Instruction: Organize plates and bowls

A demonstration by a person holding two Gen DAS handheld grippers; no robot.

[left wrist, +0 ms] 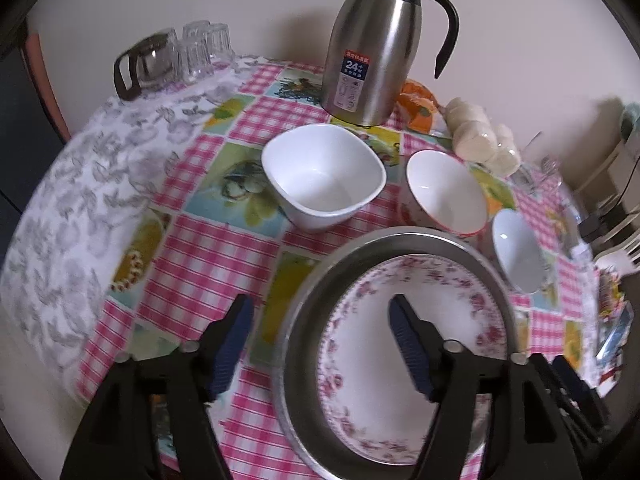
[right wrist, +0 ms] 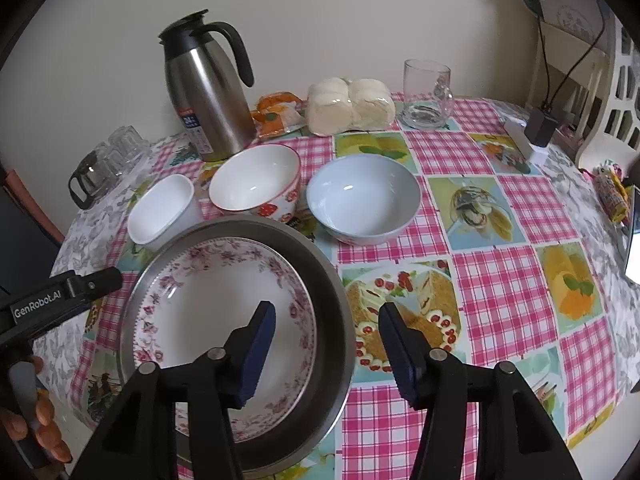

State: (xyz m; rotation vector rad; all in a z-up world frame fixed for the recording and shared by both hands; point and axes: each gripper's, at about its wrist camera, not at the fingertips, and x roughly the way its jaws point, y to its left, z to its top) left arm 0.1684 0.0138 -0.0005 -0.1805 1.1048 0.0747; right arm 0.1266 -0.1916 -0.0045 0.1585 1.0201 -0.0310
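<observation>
A floral plate lies inside a round steel plate near the table's front edge. My left gripper is open and straddles the steel plate's left rim, one finger over the floral plate and one over the cloth. My right gripper is open across the right rim in the same way. Neither set of pads touches anything. Behind the plates stand a square white bowl, a red-rimmed strawberry bowl and a pale blue bowl.
A steel thermos jug stands at the back, with upturned glasses and a glass pot to its left. A pack of buns and a glass mug sit back right. A chair stands beyond the table.
</observation>
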